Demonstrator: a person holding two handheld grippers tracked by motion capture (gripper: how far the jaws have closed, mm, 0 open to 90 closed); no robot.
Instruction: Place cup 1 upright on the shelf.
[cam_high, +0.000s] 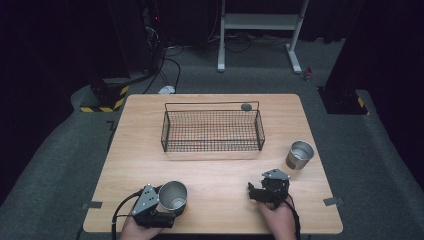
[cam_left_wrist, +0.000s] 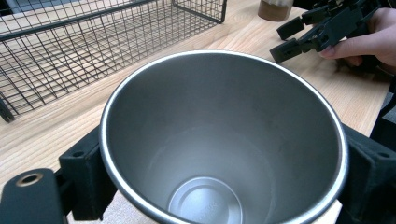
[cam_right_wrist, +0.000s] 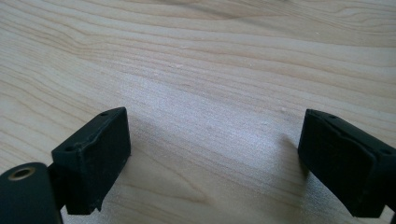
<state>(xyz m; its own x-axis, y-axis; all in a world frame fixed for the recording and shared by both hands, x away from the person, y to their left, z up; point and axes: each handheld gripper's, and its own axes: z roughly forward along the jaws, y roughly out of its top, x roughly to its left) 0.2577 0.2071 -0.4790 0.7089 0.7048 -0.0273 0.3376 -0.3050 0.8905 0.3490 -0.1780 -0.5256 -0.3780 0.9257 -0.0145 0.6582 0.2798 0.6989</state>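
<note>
Left tongs (cam_high: 167, 200) around upright cup (cam_high: 172, 195)

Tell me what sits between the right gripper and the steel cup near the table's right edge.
Nothing: in the high view, bare wooden table separates the right gripper, its fingers spread, from the steel cup.

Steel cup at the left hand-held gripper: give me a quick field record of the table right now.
left hand-held gripper: shut on steel cup, jaws on its outer wall
cup state: upright, nothing inside
right hand-held gripper: open, over bare table
second cup: right of the wire basket, untouched
basket: mid-table, no cup inside
</note>
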